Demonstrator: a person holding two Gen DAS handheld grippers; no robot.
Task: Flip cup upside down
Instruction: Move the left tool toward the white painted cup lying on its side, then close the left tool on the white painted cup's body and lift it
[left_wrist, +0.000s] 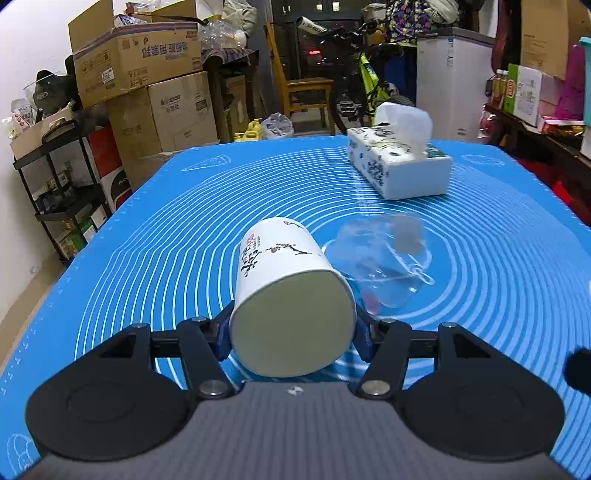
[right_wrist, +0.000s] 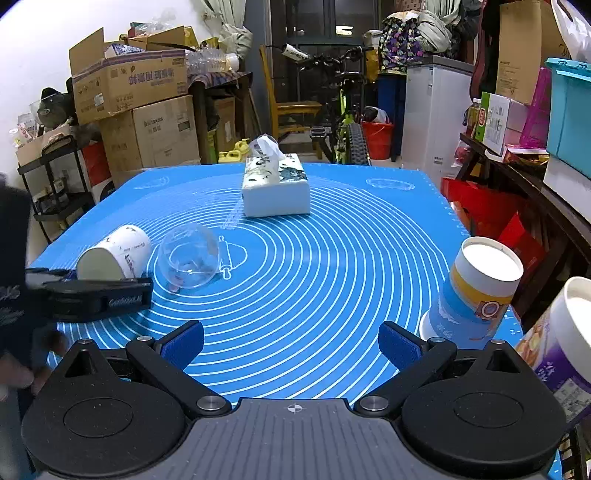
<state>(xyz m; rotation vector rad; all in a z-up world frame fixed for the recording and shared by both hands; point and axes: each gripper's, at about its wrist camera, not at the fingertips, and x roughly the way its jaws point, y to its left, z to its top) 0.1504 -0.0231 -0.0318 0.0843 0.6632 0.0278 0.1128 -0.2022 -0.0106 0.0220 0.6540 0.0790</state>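
Note:
A white paper cup (left_wrist: 284, 295) with ink blossom print is held tilted on its side, base toward the camera, mouth pointing away, just above the blue mat (left_wrist: 184, 221). My left gripper (left_wrist: 291, 332) is shut on it near the base, blue pads on either side. The cup also shows in the right wrist view (right_wrist: 114, 256), with the left gripper (right_wrist: 92, 291) around it. My right gripper (right_wrist: 291, 345) is open and empty over the mat's near edge.
A clear glass bowl (right_wrist: 190, 260) lies on its side right of the cup. A tissue box (right_wrist: 275, 190) stands at the back. Two upside-down paper cups stand at the right: a blue-yellow one (right_wrist: 476, 291) and a purple one (right_wrist: 561, 343). Boxes, shelves and a bicycle surround the table.

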